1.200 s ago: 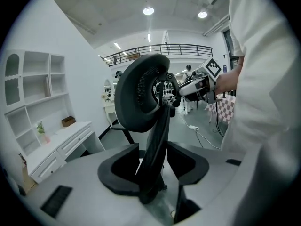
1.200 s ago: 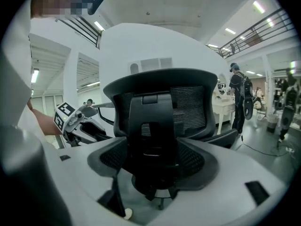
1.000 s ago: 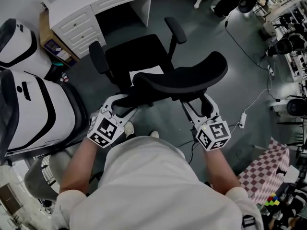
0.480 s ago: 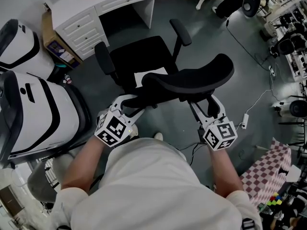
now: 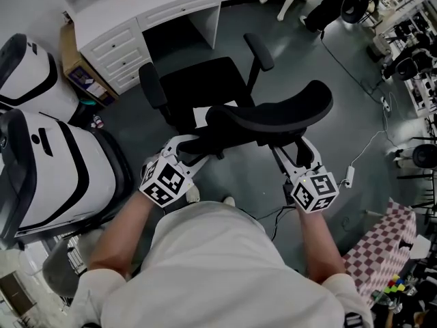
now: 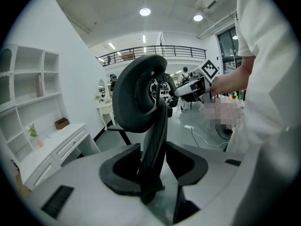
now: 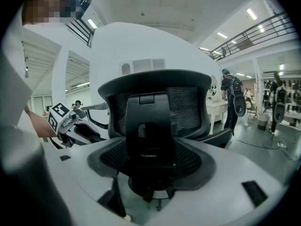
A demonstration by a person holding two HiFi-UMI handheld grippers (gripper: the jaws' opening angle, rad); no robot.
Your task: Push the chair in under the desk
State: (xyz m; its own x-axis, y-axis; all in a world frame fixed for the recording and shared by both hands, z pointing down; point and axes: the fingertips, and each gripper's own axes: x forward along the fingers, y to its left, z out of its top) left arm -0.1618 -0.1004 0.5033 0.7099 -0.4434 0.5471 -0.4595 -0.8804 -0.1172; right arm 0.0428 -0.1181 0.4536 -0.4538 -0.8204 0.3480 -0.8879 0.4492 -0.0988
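A black office chair (image 5: 198,87) stands on the grey floor, its seat facing the white desk (image 5: 150,9) and the dark kneehole beneath it. I stand behind the curved backrest (image 5: 273,111). My left gripper (image 5: 179,149) is shut on the backrest's left edge (image 6: 153,140), which runs upright between the pads. My right gripper (image 5: 292,157) sits under the backrest's right part. Its jaws close round the back's black centre support (image 7: 150,140), and the mesh back (image 7: 188,102) rises beyond. Both armrests point toward the desk.
A large white-and-black machine (image 5: 48,169) stands close on the left. A cardboard box (image 5: 75,67) sits beside the desk's drawers. A cable and power strip (image 5: 348,176) lie on the floor at right, with equipment racks (image 5: 410,67) and a checkered cloth (image 5: 382,244) beyond.
The chair and both grippers have shifted a little forward and right, toward the desk, and the person has followed. Both grips look the same.
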